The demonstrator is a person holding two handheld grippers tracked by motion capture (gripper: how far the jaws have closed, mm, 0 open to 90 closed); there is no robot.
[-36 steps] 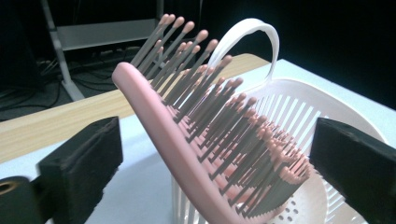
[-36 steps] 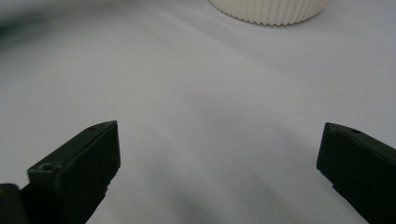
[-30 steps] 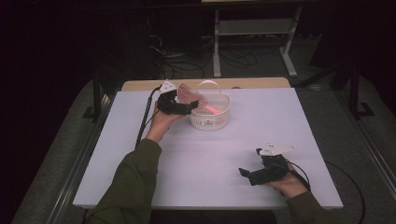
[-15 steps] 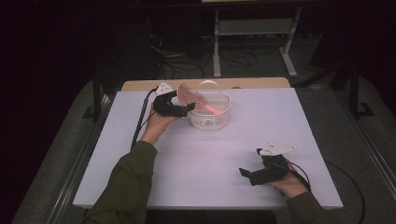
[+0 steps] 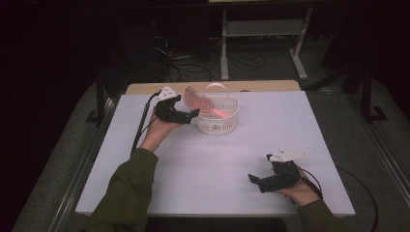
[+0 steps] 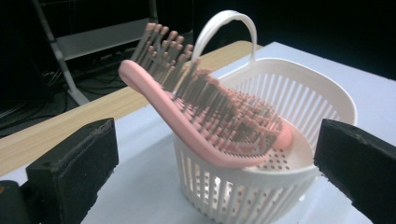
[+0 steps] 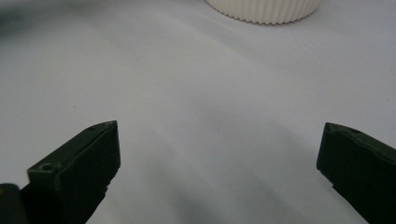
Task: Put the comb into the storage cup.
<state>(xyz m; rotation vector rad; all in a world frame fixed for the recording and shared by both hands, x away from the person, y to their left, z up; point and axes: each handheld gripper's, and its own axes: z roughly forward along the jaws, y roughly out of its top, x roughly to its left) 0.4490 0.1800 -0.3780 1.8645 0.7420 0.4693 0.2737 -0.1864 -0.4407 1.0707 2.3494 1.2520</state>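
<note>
A pink hairbrush point(image 5: 202, 102) point(image 6: 210, 126) leans in a white slotted basket point(image 5: 218, 121) point(image 6: 261, 186) at the table's far middle, its head sticking up over the left rim, bristles facing up. My left gripper point(image 5: 193, 115) point(image 6: 215, 172) is just left of the basket, open, with nothing between its jaws. My right gripper point(image 5: 255, 181) point(image 7: 219, 163) rests low over the white table near the front right, open and holding nothing; the basket's base point(image 7: 264, 10) shows at the top of the right gripper view.
The white table top point(image 5: 217, 164) has bare room between the basket and my right gripper. A wooden strip point(image 5: 145, 88) runs along the far edge. Behind the table are a metal stand point(image 5: 261, 29) and cables on the dark floor.
My left gripper has drawn back a little to the left, away from the hairbrush, which stays leaning in the basket. The right gripper has not moved.
</note>
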